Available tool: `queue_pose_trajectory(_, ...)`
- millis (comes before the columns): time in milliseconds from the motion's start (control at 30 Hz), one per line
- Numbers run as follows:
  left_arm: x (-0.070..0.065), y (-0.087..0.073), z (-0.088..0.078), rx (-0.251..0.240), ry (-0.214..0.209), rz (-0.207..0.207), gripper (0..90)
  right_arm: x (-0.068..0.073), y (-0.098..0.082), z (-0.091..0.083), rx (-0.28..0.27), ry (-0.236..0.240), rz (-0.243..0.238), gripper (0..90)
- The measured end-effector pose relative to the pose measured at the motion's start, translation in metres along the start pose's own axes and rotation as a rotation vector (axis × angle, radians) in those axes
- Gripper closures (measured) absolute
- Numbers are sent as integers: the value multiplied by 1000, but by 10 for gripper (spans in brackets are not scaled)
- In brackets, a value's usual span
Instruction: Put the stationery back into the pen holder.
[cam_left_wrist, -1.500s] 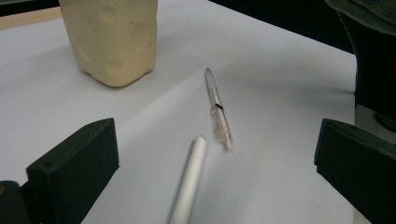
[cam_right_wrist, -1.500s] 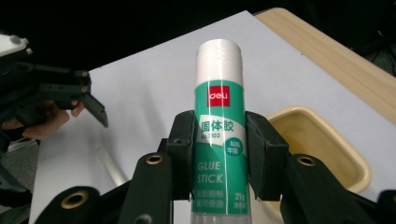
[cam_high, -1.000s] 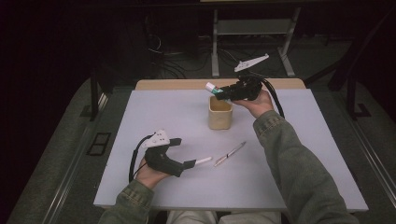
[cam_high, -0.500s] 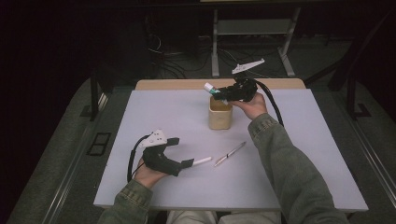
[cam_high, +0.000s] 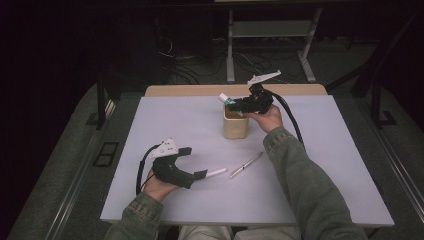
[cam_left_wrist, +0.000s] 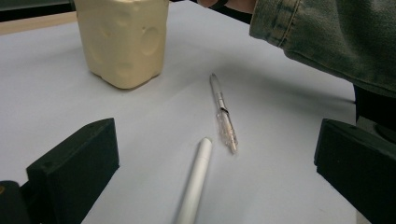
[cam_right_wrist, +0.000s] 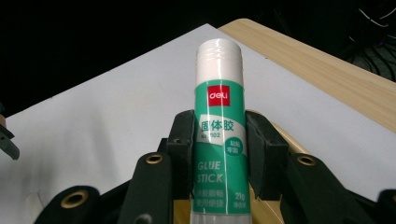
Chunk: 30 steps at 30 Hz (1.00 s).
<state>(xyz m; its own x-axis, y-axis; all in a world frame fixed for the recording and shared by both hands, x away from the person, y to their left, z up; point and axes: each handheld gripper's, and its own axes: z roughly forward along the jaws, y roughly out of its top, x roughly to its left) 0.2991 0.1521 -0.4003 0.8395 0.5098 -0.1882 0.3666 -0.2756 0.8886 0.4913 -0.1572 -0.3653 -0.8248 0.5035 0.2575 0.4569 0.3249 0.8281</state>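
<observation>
Left claw (cam_high: 195, 162) rests on the white table (cam_high: 150, 125) with jaws wide apart, holding nothing; a white cylindrical pen (cam_left_wrist: 196, 182) and a clear plastic ballpoint pen (cam_left_wrist: 223, 114) lie just ahead of it. Farther right, the right claw (cam_high: 235, 103) is clamped on a green-and-white glue stick (cam_right_wrist: 218, 140), gripped at mid-barrel, above the cream plastic pen holder (cam_high: 235, 125). The stick looks light, rigid and smooth-labelled, so a mid-barrel grip appears safest against slipping.
</observation>
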Motion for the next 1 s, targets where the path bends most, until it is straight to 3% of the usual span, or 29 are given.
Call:
queue_pose_trajectory(133,0,0,0,3,1,-3,0,0,-2,1,4,-23,-13,647)
queue_pose_trajectory(300,0,0,0,4,1,-2,0,-1,-5,-1,8,-53,5,638)
queue_pose_trajectory(367,0,-1,1,2,1,-5,0,1,-5,-3,5,-62,6,573)
queue_pose_trajectory(600,0,0,1,1,4,-3,0,7,-1,-15,9,-86,-5,480)
queue_pose_trajectory(767,0,0,1,4,5,-9,0,12,0,-27,27,-105,-3,341)
queue_pose_trajectory(933,-1,0,1,8,8,-10,0,16,-1,-36,40,-139,16,125)
queue_pose_trajectory(1000,-1,0,1,12,8,-13,0,19,-2,-41,38,-159,19,100)
